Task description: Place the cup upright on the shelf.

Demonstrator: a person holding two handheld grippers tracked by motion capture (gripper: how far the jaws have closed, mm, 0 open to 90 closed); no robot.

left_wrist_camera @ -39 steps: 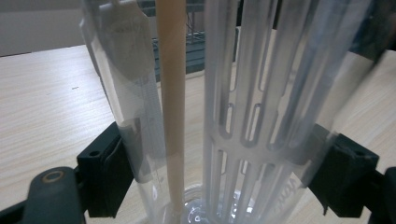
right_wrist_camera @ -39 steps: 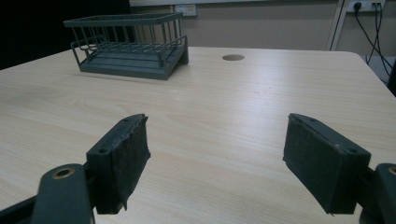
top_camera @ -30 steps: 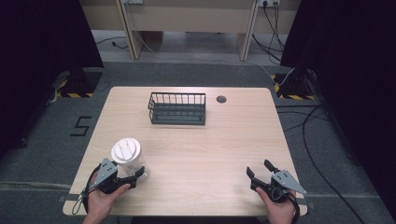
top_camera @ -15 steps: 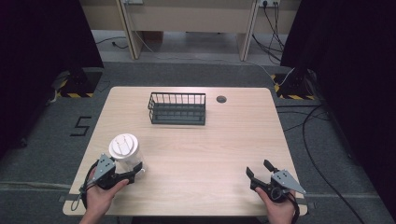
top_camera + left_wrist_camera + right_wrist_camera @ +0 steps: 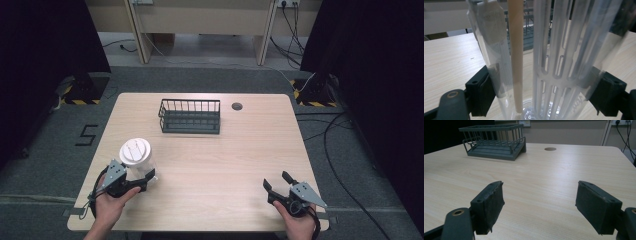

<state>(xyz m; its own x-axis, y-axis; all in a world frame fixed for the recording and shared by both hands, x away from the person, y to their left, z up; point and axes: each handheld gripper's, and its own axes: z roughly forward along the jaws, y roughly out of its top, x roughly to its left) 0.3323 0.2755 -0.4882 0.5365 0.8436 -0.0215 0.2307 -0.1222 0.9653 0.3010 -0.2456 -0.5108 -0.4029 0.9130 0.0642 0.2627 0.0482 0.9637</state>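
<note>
A dark wire basket (image 5: 190, 116) stands at the far middle of the wooden table (image 5: 225, 165), near a round grommet hole (image 5: 237, 106)

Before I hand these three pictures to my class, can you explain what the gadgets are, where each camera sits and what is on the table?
A person sits at a wooden table holding a hand-worked gripper in each hand. One picture looks down from above; the other two come from cameras riding on each gripper, looking along its black jaws. The left gripper has its jaws on either side of a clear cup with a white lid; its own camera shows the cup close up, with a straw inside. The right gripper is open and holds nothing. A black wire basket stands farther back.
</note>
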